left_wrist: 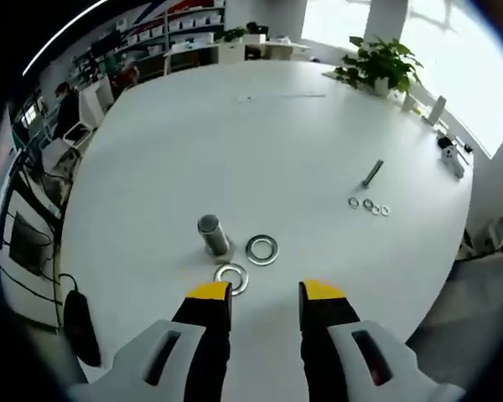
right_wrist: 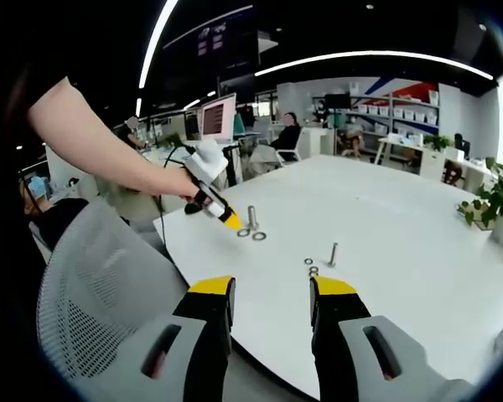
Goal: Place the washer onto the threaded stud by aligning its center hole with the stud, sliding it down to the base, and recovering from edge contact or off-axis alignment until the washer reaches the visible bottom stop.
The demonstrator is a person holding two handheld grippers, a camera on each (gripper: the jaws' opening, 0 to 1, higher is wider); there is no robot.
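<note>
I see the white table [left_wrist: 277, 134] ahead of my left gripper [left_wrist: 265, 290], jaws apart and empty, the upright threaded stud [left_wrist: 212, 234] beyond its left jaw with two washers [left_wrist: 261, 249] beside, while my right gripper [right_wrist: 272, 286] also gapes empty; no writing is legible.

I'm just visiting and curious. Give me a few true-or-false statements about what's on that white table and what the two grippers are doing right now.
1. The left gripper is open and holds nothing. True.
2. A washer already sits on the upright stud. False: both nearby washers lie flat on the table beside it.
3. A second stud has small washers near it. True.
4. The right gripper grips a washer. False: it is open and empty.
5. A potted plant stands on the table. True.
</note>
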